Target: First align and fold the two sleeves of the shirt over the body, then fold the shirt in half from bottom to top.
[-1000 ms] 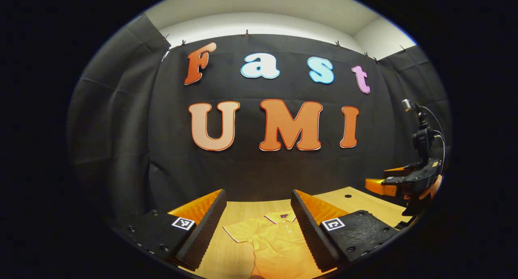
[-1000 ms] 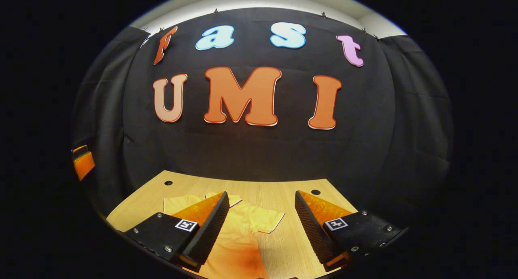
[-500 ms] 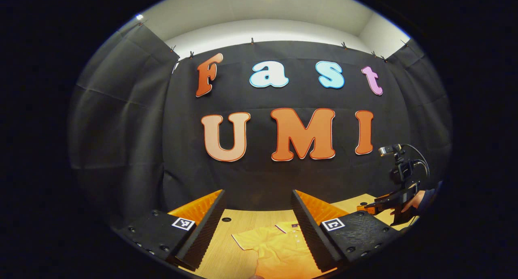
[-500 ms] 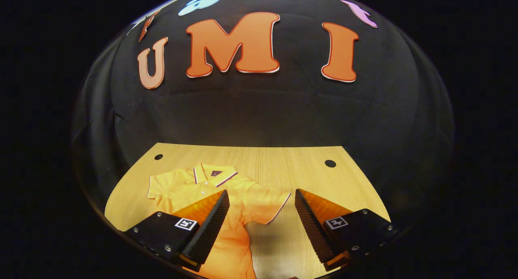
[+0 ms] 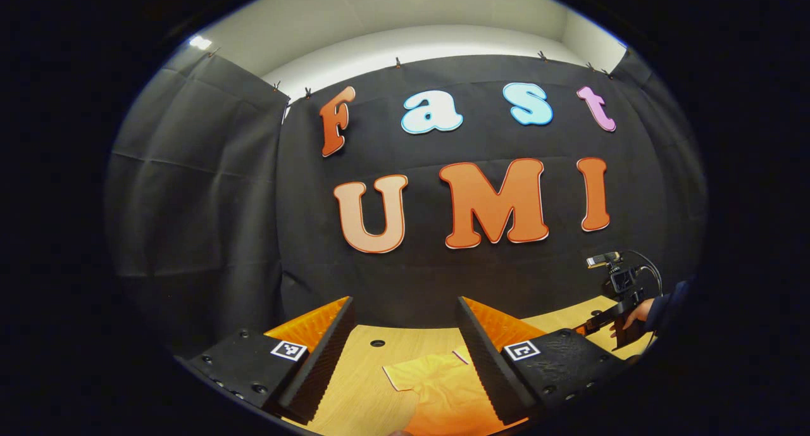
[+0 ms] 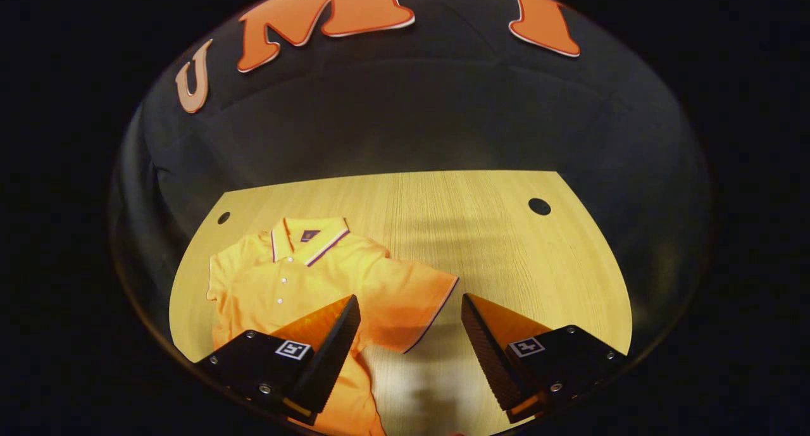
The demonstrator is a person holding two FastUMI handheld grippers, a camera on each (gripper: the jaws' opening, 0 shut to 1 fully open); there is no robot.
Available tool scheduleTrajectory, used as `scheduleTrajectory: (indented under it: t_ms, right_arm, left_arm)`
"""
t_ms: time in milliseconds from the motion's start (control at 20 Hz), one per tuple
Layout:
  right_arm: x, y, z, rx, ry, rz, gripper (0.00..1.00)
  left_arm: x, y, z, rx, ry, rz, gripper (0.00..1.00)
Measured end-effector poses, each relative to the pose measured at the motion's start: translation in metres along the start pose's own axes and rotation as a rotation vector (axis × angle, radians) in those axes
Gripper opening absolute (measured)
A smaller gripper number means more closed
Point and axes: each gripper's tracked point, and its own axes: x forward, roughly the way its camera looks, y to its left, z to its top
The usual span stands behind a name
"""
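A: While the left gripper (image 5: 402,341) is hovering with jaws spread and nothing between them, how much of the shirt (image 6: 297,284) is showing?

B: Its lower body is being cut off behind the right gripper (image 6: 410,335), which is also standing released and empty above the sleeve (image 6: 411,303) hem.

A: Where is open room lying?

B: Bare table (image 6: 506,246) is extending right of the sleeve; two holes are sitting near the far edge.

A: Obstructions?

B: A hand (image 5: 633,312) is gripping the far tool.
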Motion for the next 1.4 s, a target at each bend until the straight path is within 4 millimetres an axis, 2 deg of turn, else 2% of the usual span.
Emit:
scheduleTrajectory:
  t_ms: [100,250,600,850,900,950,1100,1150,1250,1300,1350,1400]
  right_arm:
    - [0.018,-0.007,-0.005,0.006,0.077,-0.003,0.97]
    - [0.041,-0.015,-0.014,0.017,0.177,-0.005,0.91]
    - [0.086,-0.020,-0.038,0.021,0.366,-0.018,0.89]
    - [0.107,-0.029,-0.051,0.012,0.450,-0.072,0.89]
    - [0.102,-0.032,-0.052,0.005,0.473,-0.089,0.89]
    - [0.109,-0.033,-0.049,0.012,0.460,-0.086,0.81]
    - [0.110,-0.031,-0.048,-0.003,0.470,-0.083,0.67]
    - [0.111,-0.027,-0.046,0.015,0.466,-0.058,0.48]
    - [0.109,-0.008,-0.042,0.061,0.457,0.041,0.17]
    - [0.109,-0.006,-0.036,0.061,0.431,0.055,0.18]
    - [0.110,-0.001,-0.028,0.069,0.397,0.068,0.06]
    - [0.105,0.011,-0.022,0.075,0.390,0.116,0.06]
  left_arm:
    - [0.004,-0.001,-0.003,0.010,0.016,0.024,0.97]
    - [0.008,-0.002,-0.013,0.020,0.047,0.058,0.97]
    - [0.014,-0.009,-0.032,0.043,0.121,0.088,0.97]
    - [0.015,-0.017,-0.040,0.063,0.162,0.090,0.97]
    - [0.016,-0.018,-0.040,0.072,0.166,0.091,0.98]
    - [0.016,-0.020,-0.039,0.078,0.168,0.089,0.99]
    - [0.017,-0.027,-0.042,0.075,0.177,0.079,1.00]
    - [0.016,-0.030,-0.042,0.072,0.178,0.076,1.00]
    - [0.016,-0.030,-0.043,0.070,0.184,0.075,1.00]
    - [0.016,-0.030,-0.042,0.068,0.185,0.074,0.99]
    - [0.015,-0.029,-0.043,0.065,0.188,0.078,0.99]
    - [0.015,-0.027,-0.044,0.062,0.192,0.080,0.99]
